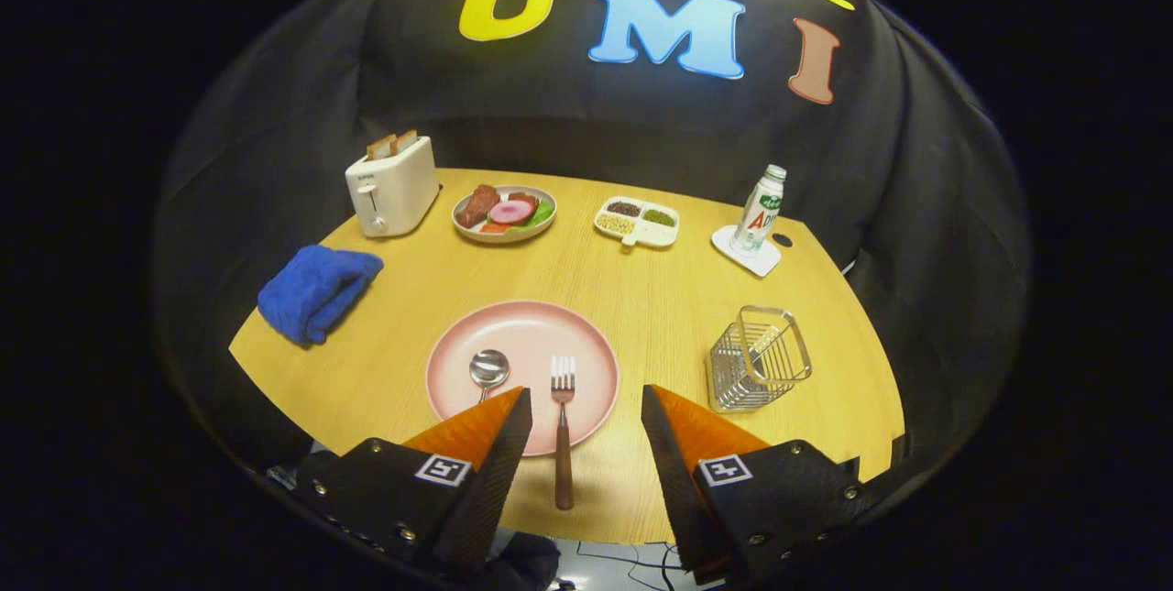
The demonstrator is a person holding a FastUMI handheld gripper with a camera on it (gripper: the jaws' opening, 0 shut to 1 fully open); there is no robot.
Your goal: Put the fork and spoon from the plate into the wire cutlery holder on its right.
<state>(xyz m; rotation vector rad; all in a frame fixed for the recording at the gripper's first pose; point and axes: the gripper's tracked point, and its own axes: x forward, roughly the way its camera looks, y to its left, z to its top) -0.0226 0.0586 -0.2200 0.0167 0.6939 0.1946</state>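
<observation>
A matt wood-grain table (641, 298) carries a smooth pink plate (522, 334), a shiny metal spoon (488, 368), a wood-handled metal fork (563, 426), a wire holder (759, 357) and a nubby blue cloth (316, 291).

Bright, even overhead light; sharp centre, fisheye-curved edges.

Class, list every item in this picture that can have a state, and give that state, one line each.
hand-held gripper: open, fork between its fingers, untouched
fork: lying on the pink plate, handle over its rim
spoon: on the plate, handle behind a finger
wire cutlery holder: upright, empty
toaster: toast popped up
bottle: upright, capped
blue cloth: folded
</observation>
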